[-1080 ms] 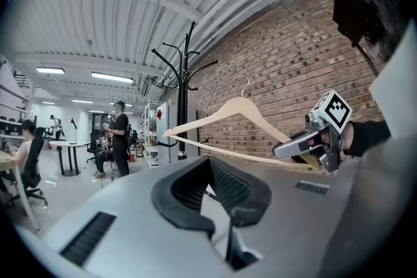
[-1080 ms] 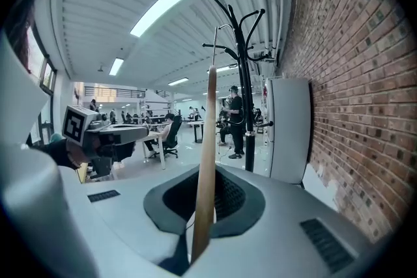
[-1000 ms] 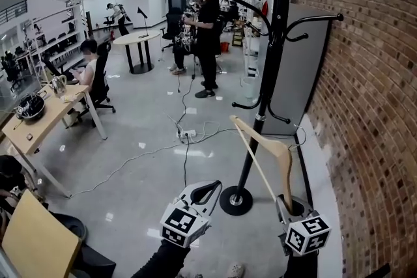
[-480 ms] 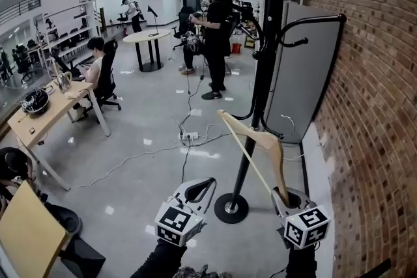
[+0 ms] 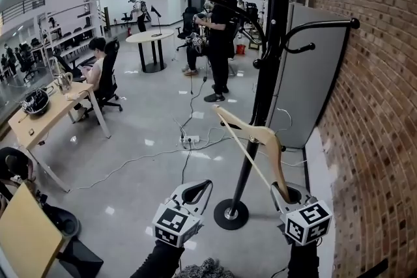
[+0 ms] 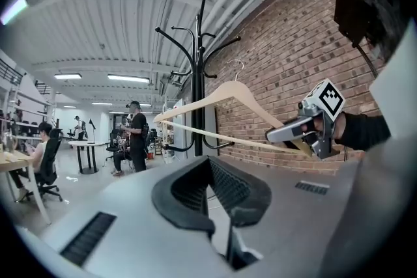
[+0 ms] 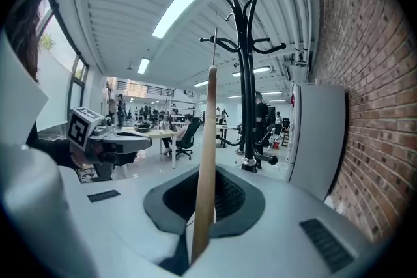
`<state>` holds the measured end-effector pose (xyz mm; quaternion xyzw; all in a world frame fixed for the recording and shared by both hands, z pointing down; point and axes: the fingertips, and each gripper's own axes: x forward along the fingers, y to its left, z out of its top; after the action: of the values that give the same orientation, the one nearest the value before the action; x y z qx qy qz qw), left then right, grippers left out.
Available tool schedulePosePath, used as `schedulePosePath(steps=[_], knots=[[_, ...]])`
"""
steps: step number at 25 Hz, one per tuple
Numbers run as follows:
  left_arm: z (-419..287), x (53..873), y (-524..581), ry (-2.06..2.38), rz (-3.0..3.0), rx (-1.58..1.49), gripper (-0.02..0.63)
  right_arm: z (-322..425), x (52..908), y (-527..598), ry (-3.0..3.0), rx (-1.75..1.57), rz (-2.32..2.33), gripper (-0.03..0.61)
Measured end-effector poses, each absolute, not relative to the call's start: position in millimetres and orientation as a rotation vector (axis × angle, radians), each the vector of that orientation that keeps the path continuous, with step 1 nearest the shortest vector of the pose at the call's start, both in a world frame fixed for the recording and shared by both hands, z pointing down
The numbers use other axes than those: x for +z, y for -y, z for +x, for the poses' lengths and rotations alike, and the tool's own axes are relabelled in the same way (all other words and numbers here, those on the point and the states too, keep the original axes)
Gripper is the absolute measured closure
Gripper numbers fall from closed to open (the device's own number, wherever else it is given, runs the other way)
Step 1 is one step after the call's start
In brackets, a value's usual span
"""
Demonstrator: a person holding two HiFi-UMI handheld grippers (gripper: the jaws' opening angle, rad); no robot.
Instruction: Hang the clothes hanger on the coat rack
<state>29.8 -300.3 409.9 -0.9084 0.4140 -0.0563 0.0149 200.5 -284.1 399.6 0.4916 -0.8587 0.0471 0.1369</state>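
A pale wooden clothes hanger sticks up and to the left out of my right gripper, which is shut on the end of one arm. In the right gripper view the hanger rises edge-on from between the jaws, its metal hook on top. The black coat rack stands just behind it, with curved hooks overhead and its round base on the floor. My left gripper hovers to the left of the base, shut and empty. From the left gripper view the hanger crosses in front of the rack.
A brick wall runs along the right, with a grey panel leaning on it behind the rack. Cables and a power strip lie on the floor. At left are a desk with a seated person, farther off a round table and standing people.
Both grippers have moved forward, closer to the coat rack. The hanger has come with the right gripper, and its far tip now lies nearer the pole.
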Motion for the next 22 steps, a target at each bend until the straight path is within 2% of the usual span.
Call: schedulePosePath(steps=[22], knots=[[35,403,387,-1.236,-2.864,-0.109,0.607,202,320,412,2.485,-0.046,1.389,0.558]])
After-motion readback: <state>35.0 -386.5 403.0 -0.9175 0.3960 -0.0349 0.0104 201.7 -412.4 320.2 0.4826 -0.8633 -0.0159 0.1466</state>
